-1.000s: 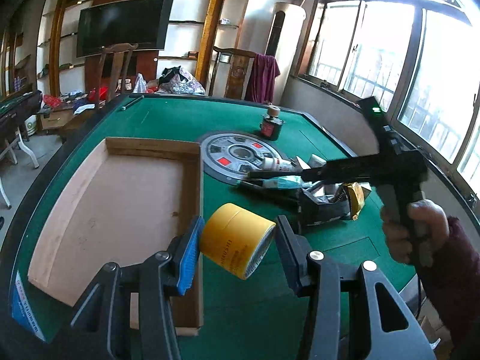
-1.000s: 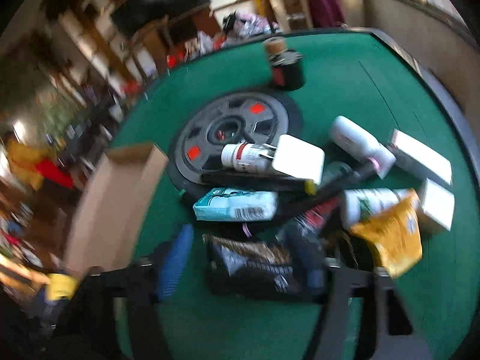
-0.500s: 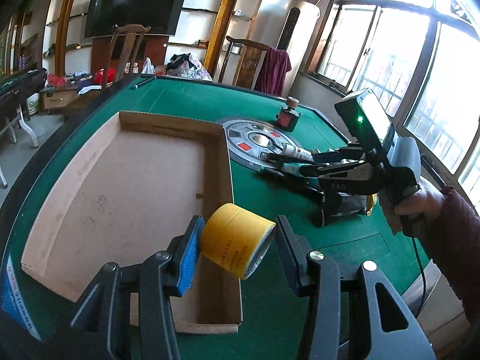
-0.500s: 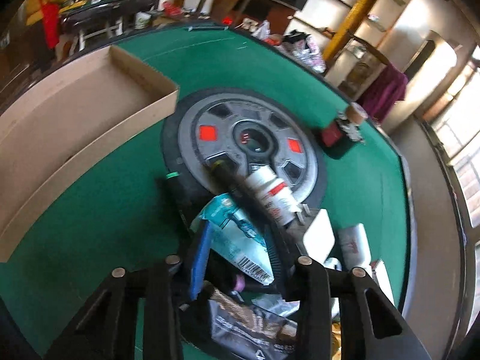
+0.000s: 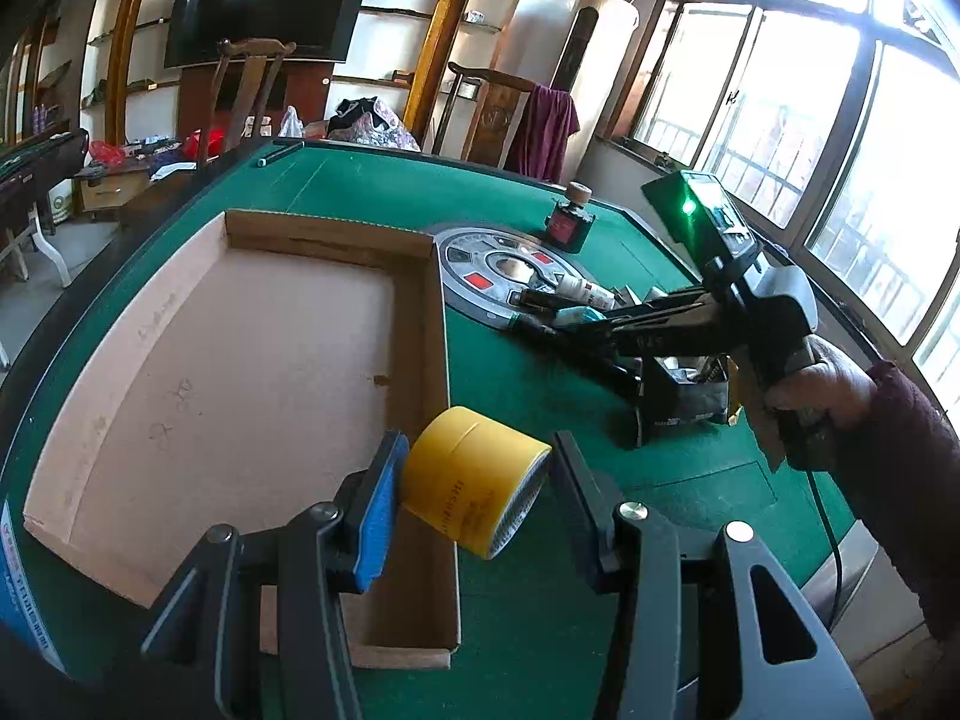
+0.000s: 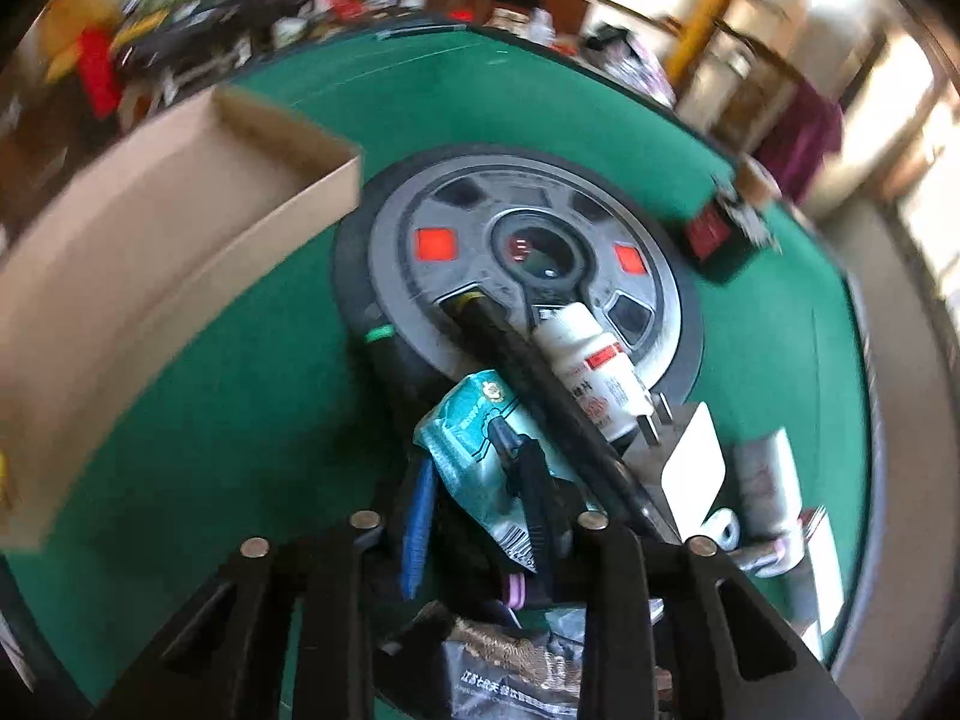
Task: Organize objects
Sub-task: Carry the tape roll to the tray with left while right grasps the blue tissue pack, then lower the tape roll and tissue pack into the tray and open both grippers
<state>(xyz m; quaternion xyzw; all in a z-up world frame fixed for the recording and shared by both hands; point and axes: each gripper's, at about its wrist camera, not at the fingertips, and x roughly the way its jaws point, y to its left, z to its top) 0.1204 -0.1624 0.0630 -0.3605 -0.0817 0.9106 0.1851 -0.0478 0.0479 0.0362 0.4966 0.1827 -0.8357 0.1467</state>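
Your left gripper (image 5: 474,480) pinches the yellow tape roll (image 5: 471,480), axis crosswise between the jaws, hovering over the near right wall of the shallow cardboard tray (image 5: 420,324); tray floor lies left. Right gripper (image 6: 480,510): jaws narrowly parted around the teal packet (image 6: 480,450); grip unclear.

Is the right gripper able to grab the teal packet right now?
Probably yes. The right gripper is already down in the pile with the teal packet between its fingers. A long black stick lies across the packet's edge and might get pinched too.
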